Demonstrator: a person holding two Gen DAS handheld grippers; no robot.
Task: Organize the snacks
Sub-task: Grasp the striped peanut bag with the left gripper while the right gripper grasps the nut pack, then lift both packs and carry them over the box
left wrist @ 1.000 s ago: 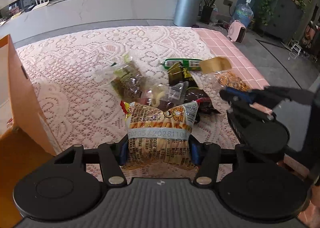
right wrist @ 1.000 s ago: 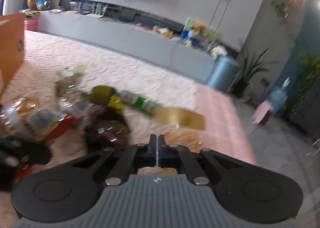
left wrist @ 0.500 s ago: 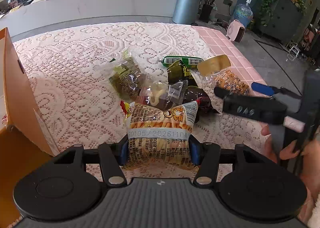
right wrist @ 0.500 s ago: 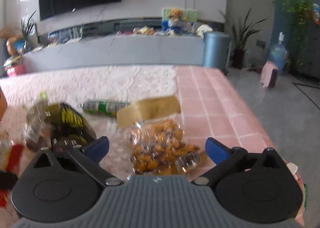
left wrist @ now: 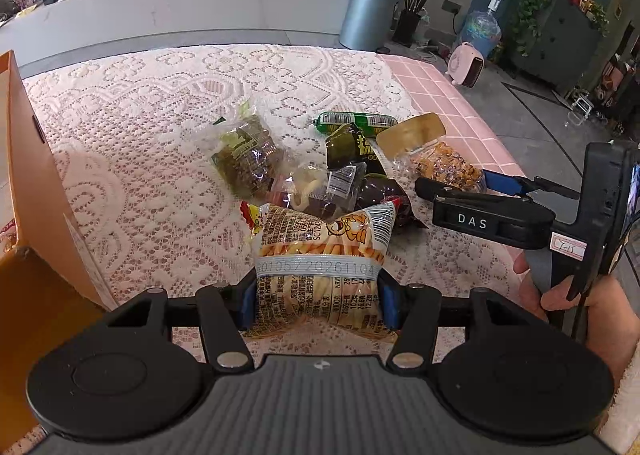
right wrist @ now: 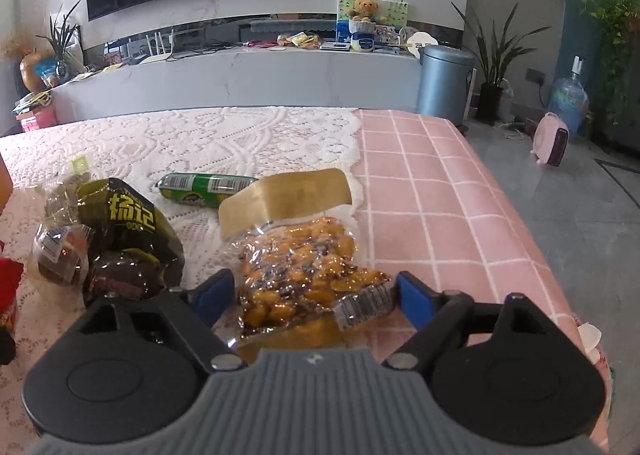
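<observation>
The orange box stands open at my left on the lace-covered counter. My left tongs squeeze a chip bag. My right tongs are closing around the nut bag, pads not yet pressing.

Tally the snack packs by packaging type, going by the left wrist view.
Clear plastic bags: 3 (green-brown bag, pale-ring bag, orange nut bag)
Printed opaque packets: 2 (yellow fries bag, dark green-black packet)
Green sausage tube: 1
Total: 6 at least; pile overlaps.
</observation>
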